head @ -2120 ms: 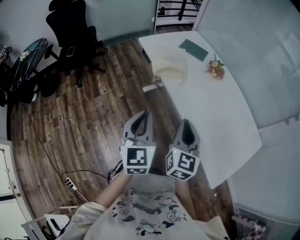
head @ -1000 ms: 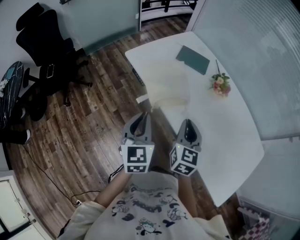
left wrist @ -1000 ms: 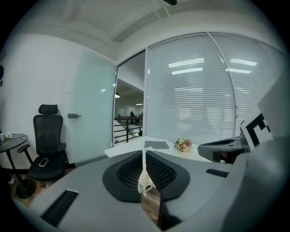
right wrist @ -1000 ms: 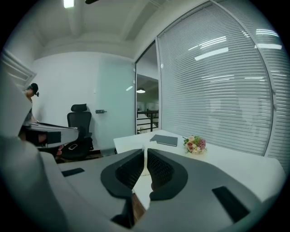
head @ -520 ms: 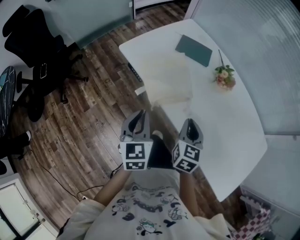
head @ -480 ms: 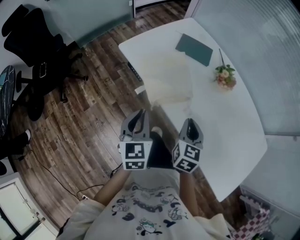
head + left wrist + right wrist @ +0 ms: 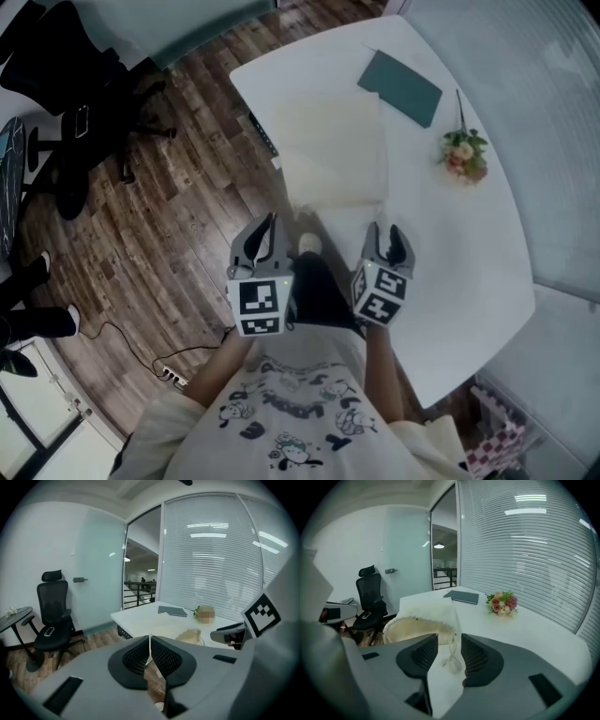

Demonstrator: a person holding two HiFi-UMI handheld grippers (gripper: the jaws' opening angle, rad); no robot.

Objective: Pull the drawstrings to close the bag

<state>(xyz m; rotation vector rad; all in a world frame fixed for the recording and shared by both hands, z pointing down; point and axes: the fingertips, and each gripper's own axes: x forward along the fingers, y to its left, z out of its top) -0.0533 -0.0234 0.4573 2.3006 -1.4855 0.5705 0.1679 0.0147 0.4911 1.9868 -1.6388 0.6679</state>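
Note:
A cream drawstring bag (image 7: 330, 150) lies flat on the white table (image 7: 450, 244), its open mouth facing me. In the right gripper view the bag's mouth (image 7: 419, 623) gapes, and a looped white drawstring (image 7: 452, 660) lies on the table in front of it. My right gripper (image 7: 449, 640) is opening. The string shows through the gap and the pads press on nothing. My left gripper (image 7: 150, 654) is shut and empty, out over the floor just left of the table. From overhead, the left gripper (image 7: 266, 225) and right gripper (image 7: 392, 234) hover short of the bag.
A dark green notebook (image 7: 398, 86) and a small flower bunch (image 7: 464, 155) lie beyond the bag. The table's near-left edge runs between the grippers. A black office chair (image 7: 56, 56) stands on the wood floor (image 7: 169, 216) at left. A cable and power strip (image 7: 169, 375) lie on the floor.
Both grippers have come closer to the bag's mouth as I stepped toward the table. The right jaws, shut before, now stand apart. The left jaws stay shut.

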